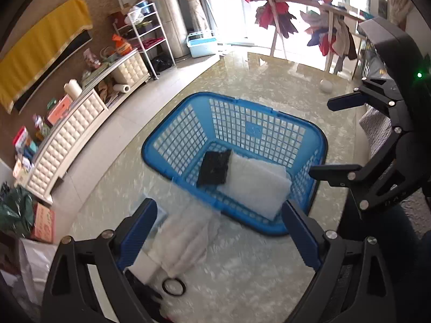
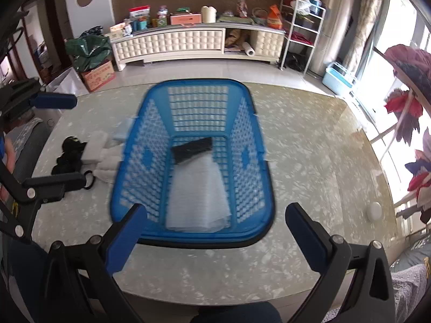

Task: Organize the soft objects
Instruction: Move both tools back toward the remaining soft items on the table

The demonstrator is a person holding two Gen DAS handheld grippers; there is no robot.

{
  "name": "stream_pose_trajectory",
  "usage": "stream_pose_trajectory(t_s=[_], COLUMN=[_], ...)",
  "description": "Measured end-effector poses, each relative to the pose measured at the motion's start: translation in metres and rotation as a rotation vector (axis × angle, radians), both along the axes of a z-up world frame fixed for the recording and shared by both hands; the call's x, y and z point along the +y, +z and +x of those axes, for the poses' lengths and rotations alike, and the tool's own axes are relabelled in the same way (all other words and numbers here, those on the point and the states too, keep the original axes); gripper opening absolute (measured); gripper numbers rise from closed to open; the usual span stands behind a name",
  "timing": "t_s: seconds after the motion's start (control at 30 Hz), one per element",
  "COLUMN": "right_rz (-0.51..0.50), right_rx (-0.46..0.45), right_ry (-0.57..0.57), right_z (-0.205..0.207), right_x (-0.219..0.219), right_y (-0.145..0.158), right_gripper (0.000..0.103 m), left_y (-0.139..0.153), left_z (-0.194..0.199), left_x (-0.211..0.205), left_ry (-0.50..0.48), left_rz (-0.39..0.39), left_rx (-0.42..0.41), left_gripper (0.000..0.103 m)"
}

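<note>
- The marbled table [image 2: 309, 161] is filling the room's middle, with a white cabinet [image 2: 188, 44] standing along the wall.
- The blue basket [image 2: 258, 145] is sitting ahead of both tongs, holding a white cloth [image 2: 199, 193] and a black cloth [image 2: 192, 150].
- Blurred white folded pieces [image 1: 186, 239], possibly towels, are lying below the left gripper [image 1: 218, 231].
- The left gripper and right gripper [image 2: 212, 231] are gaping wide, gripping nothing.
</note>
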State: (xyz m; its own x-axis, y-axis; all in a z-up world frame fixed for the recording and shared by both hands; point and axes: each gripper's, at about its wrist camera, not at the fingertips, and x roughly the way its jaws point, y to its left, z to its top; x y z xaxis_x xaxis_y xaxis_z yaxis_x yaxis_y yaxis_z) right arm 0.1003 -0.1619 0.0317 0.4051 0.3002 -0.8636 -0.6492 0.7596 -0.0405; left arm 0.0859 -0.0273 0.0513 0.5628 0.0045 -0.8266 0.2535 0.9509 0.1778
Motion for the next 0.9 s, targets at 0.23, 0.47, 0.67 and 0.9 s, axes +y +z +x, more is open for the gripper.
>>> stream_pose_trajectory(t_s=[0.23, 0.47, 0.67, 0.9], right_rz=[0.018, 0.039, 0.025, 0.004], right_rx=[-0.014, -0.008, 0.002, 0.056], right_ry=[0.081, 0.183, 0.267, 0.349], right_z=[-0.024, -0.049, -0.064, -0.071], right_x=[0.032, 0.075, 0.115, 0.161], right_y=[0.008, 0.008, -0.007, -0.035], right_gripper=[0.103, 0.103, 0.103, 0.097], left_y=[0.001, -0.002, -0.014, -0.034], left_z=[-0.051, -0.098, -0.125, -0.146], left_x=[0.032, 0.06, 0.087, 0.125], left_ry=[0.098, 0.163, 0.235, 0.304], left_rz=[-0.064, -0.079, -0.03, -0.075], left_rx=[0.006, -0.004, 0.024, 0.055], left_gripper=[0.093, 0.093, 0.093, 0.093])
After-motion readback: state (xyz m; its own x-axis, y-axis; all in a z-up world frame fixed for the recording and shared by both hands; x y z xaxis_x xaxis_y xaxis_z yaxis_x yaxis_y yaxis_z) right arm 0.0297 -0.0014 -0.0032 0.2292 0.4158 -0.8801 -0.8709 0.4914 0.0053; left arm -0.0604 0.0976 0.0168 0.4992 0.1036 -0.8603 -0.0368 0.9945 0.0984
